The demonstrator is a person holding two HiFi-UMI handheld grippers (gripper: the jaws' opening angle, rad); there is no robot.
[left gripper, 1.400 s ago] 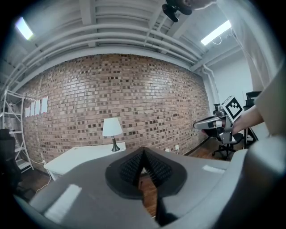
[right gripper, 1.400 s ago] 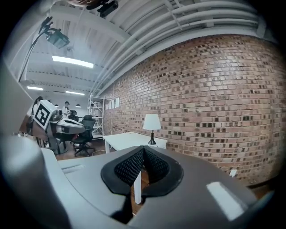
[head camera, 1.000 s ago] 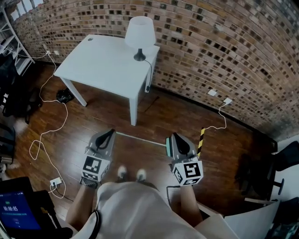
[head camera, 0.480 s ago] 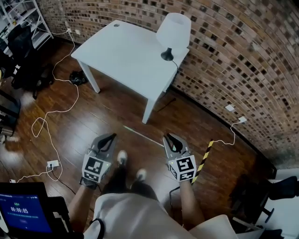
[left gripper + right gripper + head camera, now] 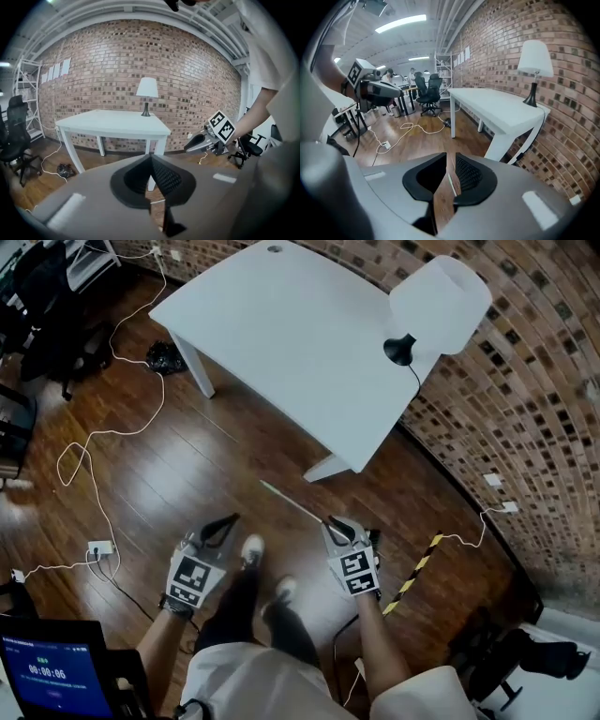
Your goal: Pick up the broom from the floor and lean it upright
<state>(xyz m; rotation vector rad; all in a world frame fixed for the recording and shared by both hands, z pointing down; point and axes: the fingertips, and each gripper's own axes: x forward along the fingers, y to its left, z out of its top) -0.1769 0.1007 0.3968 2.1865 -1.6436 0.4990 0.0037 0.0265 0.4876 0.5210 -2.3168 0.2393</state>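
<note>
Two sets of fingers, neither holding anything. The right gripper (image 5: 336, 524) has its fingers opening, and through the gap only floor and the thin broom (image 5: 292, 503) handle show. The left gripper (image 5: 229, 520) has its fingers closed together, empty. The broom lies flat on the floor (image 5: 187, 456), just in front of the worktop's (image 5: 281, 334) nearest leg. No step is complete: grasping, lifting and leaning upright all remain.

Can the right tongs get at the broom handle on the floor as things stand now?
Probably yes. The right tongs are opening close by the broom handle, which lies bare on the floor and lines up with their gap; nothing blocks it.
</note>
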